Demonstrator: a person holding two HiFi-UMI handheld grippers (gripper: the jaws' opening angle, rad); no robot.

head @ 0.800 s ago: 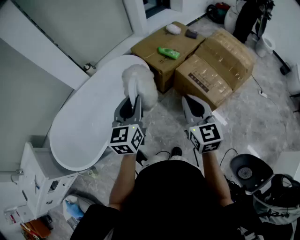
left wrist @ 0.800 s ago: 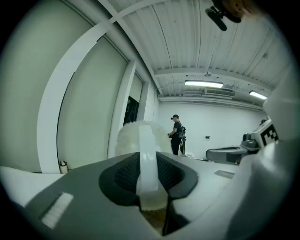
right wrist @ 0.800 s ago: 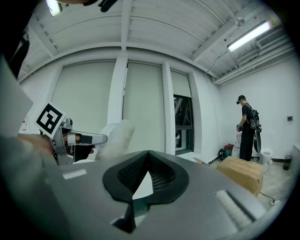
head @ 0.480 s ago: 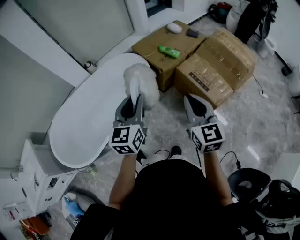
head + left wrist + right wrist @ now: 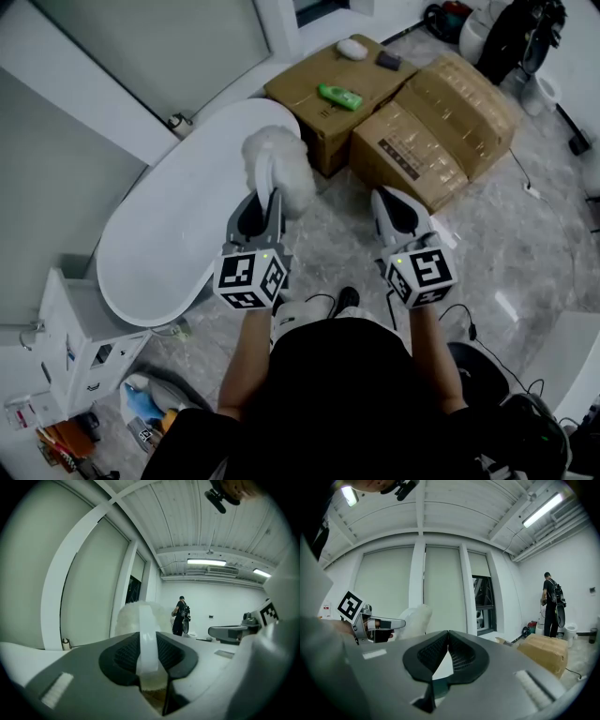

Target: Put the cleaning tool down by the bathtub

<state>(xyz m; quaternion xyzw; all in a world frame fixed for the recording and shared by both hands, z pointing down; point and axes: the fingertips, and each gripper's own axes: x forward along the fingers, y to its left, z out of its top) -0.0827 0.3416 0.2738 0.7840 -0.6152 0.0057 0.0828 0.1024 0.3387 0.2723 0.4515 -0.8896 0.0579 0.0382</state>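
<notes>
head view, left gripper: the left gripper (image 5: 269, 199) sits around 11 o'clock from the middle of the frame, pointing away from the person, with the cleaning tool (image 5: 279, 164) sticking out past its tips.

head view, cleaning tool: white fluffy thing, up off the floor (image 5: 525, 244), roughly 12 o'clock. From up here it lines up with the end of the tub nearest the boxes, but it's not lying on anything.

head view, bathtub: the big white oval bathtub (image 5: 169, 234) runs from 9 up to 11 o'clock.

head view, right gripper: the right gripper (image 5: 384, 199) is at about 2 o'clock, level with the left one and well apart from it.

head view, boxes: cardboard boxes (image 5: 433, 131) at 12 to 1 o'clock, with a green bottle (image 5: 338, 97) lying on the one nearer the tub.

left gripper view, jaws: clamped on the tool's flat white handle (image 5: 147, 644), pads pressing it from both sides, so only partly closed with the handle filling the gap.

left gripper view, tool: the fluffy head (image 5: 129, 618) pokes up past the jaws at 12 o'clock.

left gripper view, background: a person (image 5: 180, 616) stands far off, about 1 o'clock.

right gripper view, jaws: tips meet, nothing between them, so it's closed and empty.

right gripper view, other side: the left gripper with the fluffy head shows at 9 o'clock, a box at 3 to 4 o'clock.
</notes>
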